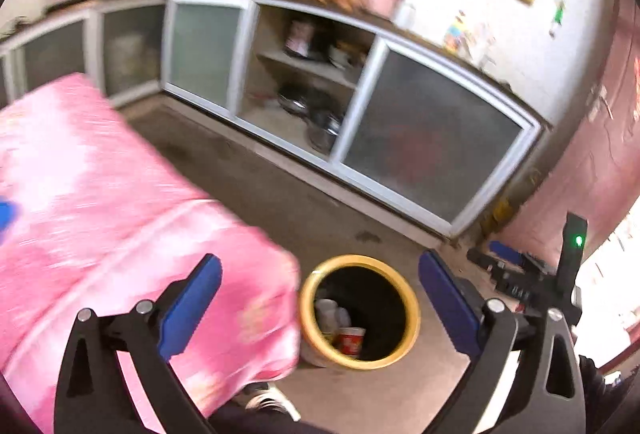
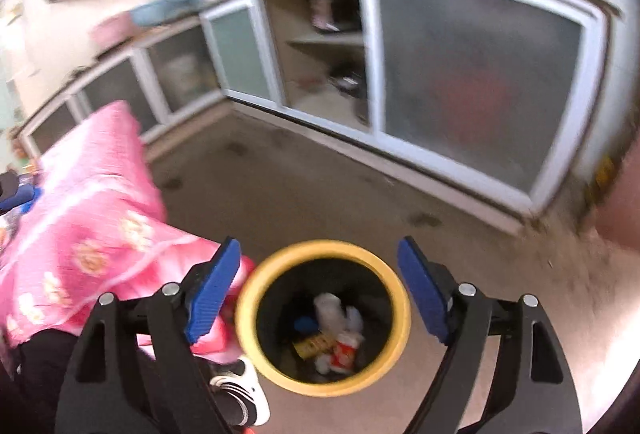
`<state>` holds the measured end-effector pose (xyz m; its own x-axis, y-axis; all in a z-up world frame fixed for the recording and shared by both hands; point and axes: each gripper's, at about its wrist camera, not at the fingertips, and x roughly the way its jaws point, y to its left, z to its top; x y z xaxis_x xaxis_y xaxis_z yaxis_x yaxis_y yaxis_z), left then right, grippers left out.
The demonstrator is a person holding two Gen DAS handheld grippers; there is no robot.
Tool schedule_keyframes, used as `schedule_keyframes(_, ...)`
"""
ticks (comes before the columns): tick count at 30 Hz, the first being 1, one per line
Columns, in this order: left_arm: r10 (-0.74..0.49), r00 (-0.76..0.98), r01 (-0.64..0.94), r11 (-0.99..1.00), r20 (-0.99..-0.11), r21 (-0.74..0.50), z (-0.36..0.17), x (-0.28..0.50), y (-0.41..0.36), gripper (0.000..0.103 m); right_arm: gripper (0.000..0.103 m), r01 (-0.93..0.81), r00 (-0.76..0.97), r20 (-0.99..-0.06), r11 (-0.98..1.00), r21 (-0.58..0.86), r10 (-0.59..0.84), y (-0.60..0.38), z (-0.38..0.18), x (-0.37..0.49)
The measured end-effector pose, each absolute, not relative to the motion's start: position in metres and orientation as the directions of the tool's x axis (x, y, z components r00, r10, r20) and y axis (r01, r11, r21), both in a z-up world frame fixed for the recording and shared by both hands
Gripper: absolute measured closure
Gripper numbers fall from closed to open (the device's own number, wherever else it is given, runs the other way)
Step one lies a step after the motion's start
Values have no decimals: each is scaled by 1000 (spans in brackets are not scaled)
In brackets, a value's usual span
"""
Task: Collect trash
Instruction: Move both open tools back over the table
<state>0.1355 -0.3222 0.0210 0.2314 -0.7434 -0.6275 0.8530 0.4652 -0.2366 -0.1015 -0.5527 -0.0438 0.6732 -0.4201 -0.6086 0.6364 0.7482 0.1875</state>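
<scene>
Above the yellow-rimmed bin (image 2: 320, 318), both hand-held grippers (image 1: 320, 298) (image 2: 319, 290) stand released and empty; its trash (image 2: 344, 352), light and crushable, wants gripping across the body.

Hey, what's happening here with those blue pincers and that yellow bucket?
A person is clearing trash with a two-finger gripper in each hand. Both the left gripper and the right gripper are open and empty above a yellow-rimmed trash bin on the floor beside a table with a pink cloth. A red-and-white cup and other scraps already lie inside.
</scene>
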Motion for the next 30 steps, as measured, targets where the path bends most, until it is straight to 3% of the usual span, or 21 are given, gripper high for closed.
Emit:
schedule_keyframes(4,-682,402,788,598,-611,-149,44,152,-231,8,23,465,775,-568,859,214,-278,-523,-20,-52)
schedule_keyframes(9,-520,623,595,800,-584,-78,62,175,-119,8,20,204,848,-527,951,234,-52,-464,8,38)
schedule_keyframes(15,-371,712,424,904,-596,-55,58,205,-47,8,21,-49,827,-544,983,177,139,-375,26,148)
schedule_keyframes(30,-330,647,358,928,-688,-108,-4,271,-23,8,23,-221,707,-678,974,58,201,-253,2,323)
